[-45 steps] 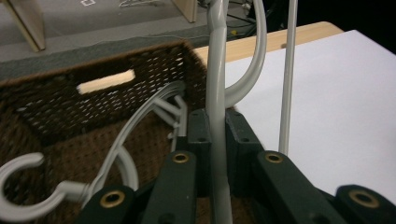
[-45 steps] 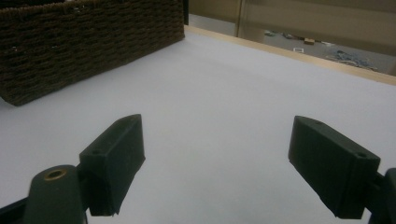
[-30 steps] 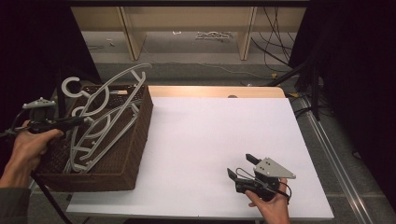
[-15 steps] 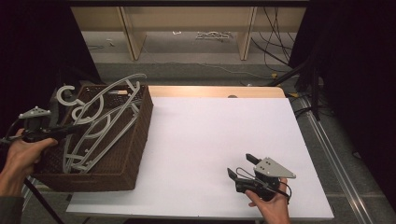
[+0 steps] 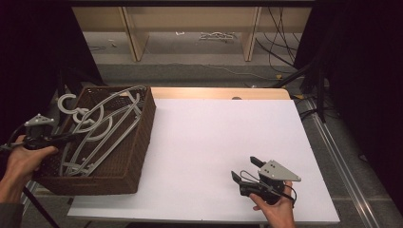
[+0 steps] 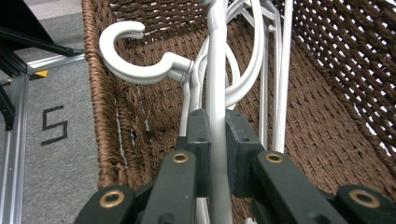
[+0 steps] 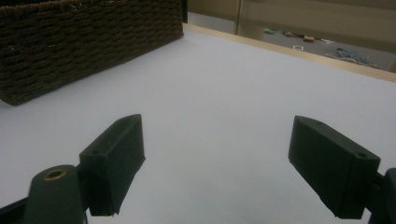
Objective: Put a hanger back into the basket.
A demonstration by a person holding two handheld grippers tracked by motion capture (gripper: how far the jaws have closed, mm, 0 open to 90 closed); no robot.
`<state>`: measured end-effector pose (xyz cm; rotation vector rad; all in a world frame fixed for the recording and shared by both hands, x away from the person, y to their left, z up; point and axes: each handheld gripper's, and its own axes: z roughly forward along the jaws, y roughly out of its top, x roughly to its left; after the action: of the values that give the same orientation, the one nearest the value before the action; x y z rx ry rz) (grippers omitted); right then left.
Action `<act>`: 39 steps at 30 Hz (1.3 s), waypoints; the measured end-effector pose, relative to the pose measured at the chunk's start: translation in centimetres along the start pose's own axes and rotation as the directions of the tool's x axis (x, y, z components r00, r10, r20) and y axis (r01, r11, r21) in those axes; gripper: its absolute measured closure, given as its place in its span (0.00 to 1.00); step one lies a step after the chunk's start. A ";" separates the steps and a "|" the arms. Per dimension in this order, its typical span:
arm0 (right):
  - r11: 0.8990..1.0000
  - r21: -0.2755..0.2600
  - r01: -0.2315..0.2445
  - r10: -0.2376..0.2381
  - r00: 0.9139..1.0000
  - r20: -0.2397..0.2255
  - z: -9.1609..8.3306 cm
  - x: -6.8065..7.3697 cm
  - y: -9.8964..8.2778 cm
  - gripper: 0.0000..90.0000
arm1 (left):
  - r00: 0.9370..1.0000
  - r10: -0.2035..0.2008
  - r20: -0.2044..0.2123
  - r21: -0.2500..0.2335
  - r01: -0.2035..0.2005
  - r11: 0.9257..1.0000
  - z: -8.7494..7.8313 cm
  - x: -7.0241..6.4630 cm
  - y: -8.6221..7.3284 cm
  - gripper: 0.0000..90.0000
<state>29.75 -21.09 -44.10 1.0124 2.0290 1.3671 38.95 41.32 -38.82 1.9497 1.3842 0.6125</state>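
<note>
At left of the high view, left tongs clamp a white plastic hanger inside the wicker basket; tangled neighbours could snag. Right tongs rest open, empty, on the desk.

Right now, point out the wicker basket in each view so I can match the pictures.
High view: wicker basket at the left edge of the white table, hangers inside.
Left gripper view: its woven walls surround the clamped white hanger.
Right gripper view: top left, on the table.
Shared landmark: the brown weave.
</note>
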 end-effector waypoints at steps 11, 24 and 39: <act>1.000 0.002 -0.001 0.001 1.000 -0.004 -0.1 0.0 0.0 0.21 | 0.995 0.092 -0.027 0.097 -0.089 0.991 1.4 -0.5 0.0 0.91; 1.000 -0.001 0.003 -0.003 1.000 -0.004 0.0 0.0 0.0 0.21 | 0.999 0.037 -0.034 0.131 -0.033 0.991 3.5 -0.2 -0.6 0.90; 1.000 0.011 0.003 -0.003 1.000 -0.009 0.0 0.0 0.0 0.21 | 0.989 0.060 -0.133 0.050 -0.054 0.997 2.5 -0.9 -0.7 0.52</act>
<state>29.77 -21.06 -44.07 1.0089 2.0462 1.3629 39.94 40.00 -41.07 2.0226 1.4392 0.7570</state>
